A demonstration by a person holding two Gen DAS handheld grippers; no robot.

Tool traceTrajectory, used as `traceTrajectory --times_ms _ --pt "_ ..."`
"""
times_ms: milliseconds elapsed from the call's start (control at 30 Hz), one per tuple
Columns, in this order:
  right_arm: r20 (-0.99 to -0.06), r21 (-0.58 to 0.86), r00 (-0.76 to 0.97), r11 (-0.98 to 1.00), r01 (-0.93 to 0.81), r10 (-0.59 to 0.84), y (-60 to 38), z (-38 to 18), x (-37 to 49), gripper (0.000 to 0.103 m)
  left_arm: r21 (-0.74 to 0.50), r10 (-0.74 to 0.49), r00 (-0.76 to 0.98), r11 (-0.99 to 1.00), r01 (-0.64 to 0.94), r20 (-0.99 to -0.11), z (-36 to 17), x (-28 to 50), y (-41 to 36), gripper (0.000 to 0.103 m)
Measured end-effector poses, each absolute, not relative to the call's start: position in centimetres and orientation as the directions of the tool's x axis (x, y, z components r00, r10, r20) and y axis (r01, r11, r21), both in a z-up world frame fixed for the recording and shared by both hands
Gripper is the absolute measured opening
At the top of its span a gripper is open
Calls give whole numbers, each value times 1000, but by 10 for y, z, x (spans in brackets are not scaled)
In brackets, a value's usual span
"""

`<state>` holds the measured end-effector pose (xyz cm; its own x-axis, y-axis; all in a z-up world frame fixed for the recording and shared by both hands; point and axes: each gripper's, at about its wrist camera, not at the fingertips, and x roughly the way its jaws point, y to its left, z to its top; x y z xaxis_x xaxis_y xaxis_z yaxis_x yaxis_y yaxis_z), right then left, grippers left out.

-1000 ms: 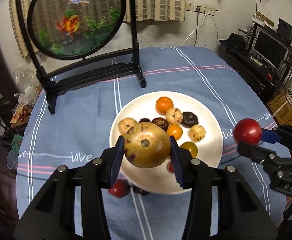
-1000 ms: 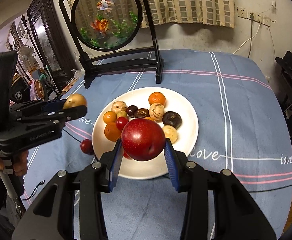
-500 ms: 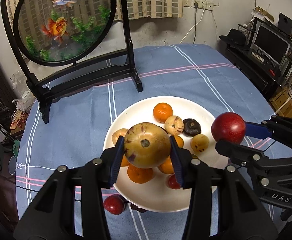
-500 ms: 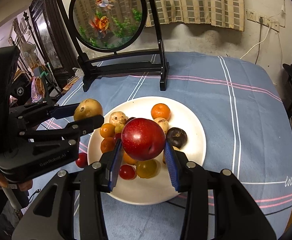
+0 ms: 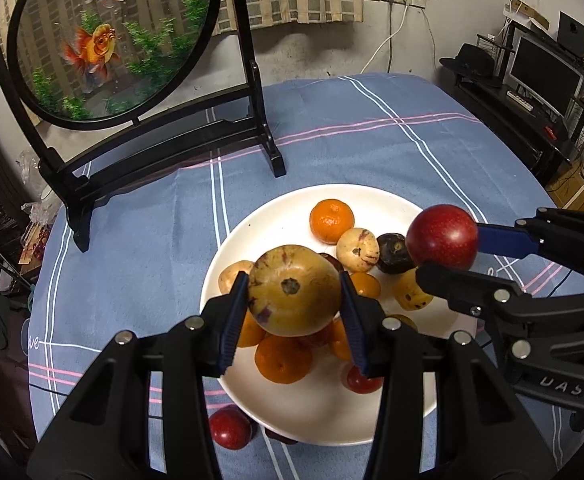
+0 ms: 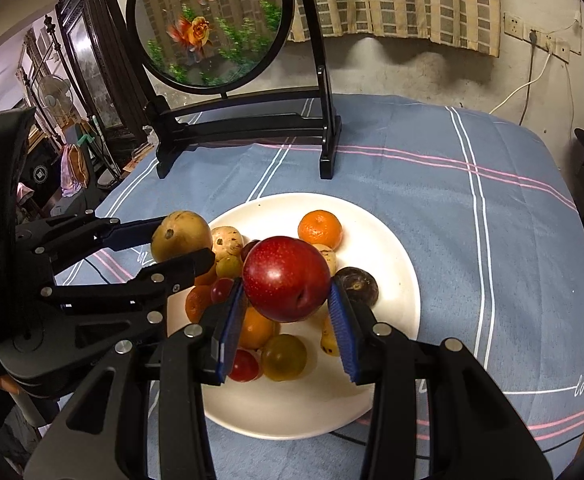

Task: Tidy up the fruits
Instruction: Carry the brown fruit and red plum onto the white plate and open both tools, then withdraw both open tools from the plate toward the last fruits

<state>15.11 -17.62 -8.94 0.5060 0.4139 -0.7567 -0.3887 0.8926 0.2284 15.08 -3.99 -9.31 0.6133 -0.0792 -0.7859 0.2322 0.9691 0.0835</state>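
**Inspector:** Principal hazard?

**Assistant:** Both loads hang over a crowded white plate (image 6: 392, 264). In my judgement, releasing either onto the heap below the jaws could send round fruit rolling off the rim; one small red fruit (image 5: 230, 428) already lies on the cloth behind the left jaws. The two grippers are also close together and could knock each other.

**Inspector:** Jaw condition?

**Assistant:** The left gripper (image 5: 294, 316) is partly closed, pads clamped on either side of a yellow-brown fruit (image 5: 294, 296). The right gripper (image 6: 286, 316) is likewise clamped on a red apple (image 6: 286, 278), which protrudes above its pads.

**Inspector:** Contact elsewhere?

**Assistant:** None visible.
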Motion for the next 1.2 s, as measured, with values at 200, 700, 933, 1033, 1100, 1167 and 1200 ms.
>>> traceTrajectory --times_ms 200,700,933,1033,1100,1167,1200 --pt "-769 221 496 895 -387 404 -172 -98 162 42 79 -82 599 968 237 -797 -102 158 -40 46" --pt "-801 150 496 914 -378 336 -170 -105 182 64 152 -25 621 961 230 -783 -112 165 -33 71" --pt "-764 159 550 924 -348 338 -189 -87 180 64 62 -81 614 976 208 -785 -104 163 -19 71" --pt "-745 161 577 929 -332 336 -199 -74 175 64 2 -112 628 984 177 -771 -89 161 -4 71" --pt "-731 162 595 931 -327 336 -203 -64 169 64 -21 -116 641 988 154 -758 -78 158 6 71" --pt "-714 167 610 929 -329 344 -206 -53 159 64 -33 -106 660 992 122 -743 -67 153 19 71" --pt "-708 172 613 927 -333 351 -206 -49 154 64 -38 -97 669 994 102 -737 -62 149 28 72"
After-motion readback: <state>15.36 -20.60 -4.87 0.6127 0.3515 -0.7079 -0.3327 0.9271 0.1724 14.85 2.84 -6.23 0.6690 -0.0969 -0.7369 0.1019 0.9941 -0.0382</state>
